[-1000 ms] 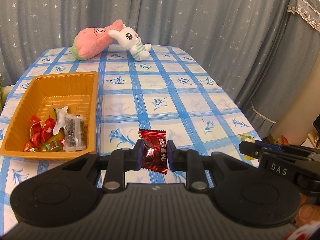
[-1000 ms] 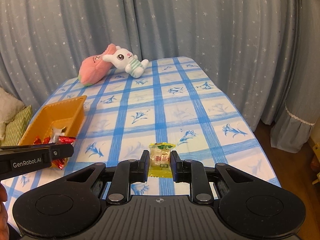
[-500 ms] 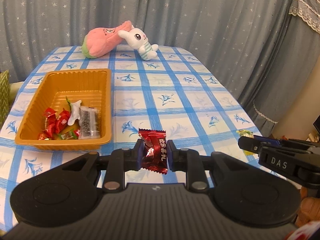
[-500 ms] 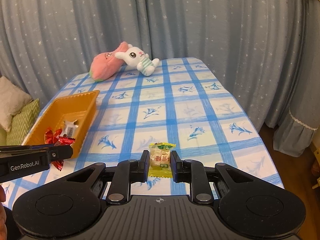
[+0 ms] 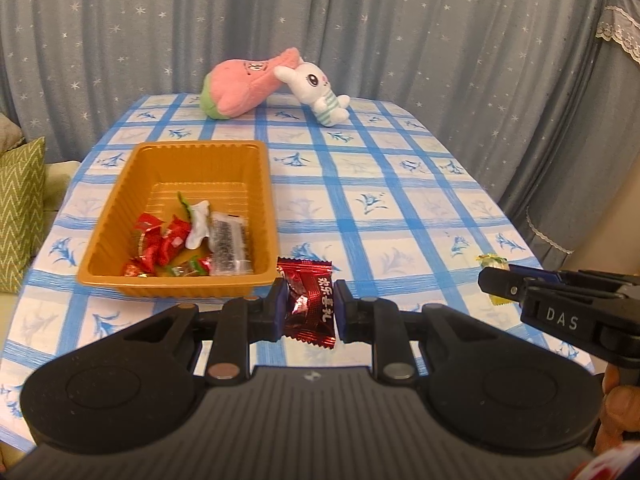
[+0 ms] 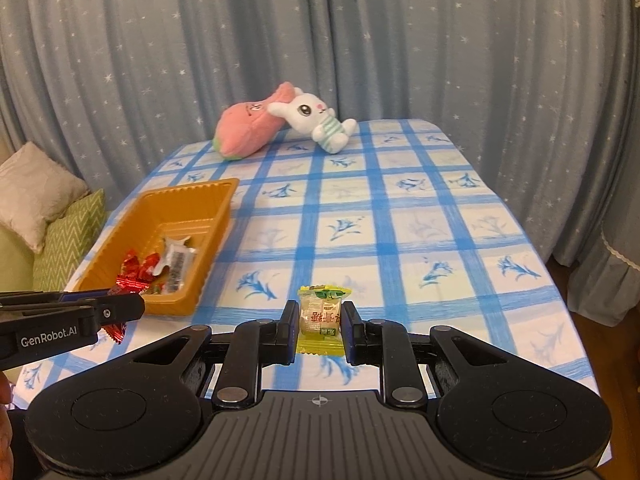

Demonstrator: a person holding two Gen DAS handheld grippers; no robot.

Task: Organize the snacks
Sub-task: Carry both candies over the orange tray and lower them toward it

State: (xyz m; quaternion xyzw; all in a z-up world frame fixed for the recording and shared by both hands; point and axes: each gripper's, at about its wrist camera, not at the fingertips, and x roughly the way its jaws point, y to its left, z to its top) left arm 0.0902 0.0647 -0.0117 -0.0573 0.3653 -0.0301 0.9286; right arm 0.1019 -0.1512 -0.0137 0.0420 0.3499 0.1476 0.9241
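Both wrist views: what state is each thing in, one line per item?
Left tongs: shut on the red candy, held above the table.
Right tongs: shut on the yellow candy, held above the table.
Orange tray: upright on the tablecloth, partly filled with wrapped snacks at its near end.
Pink plush: lying on its side at the far edge.
White bunny plush: leaning against the pink plush.
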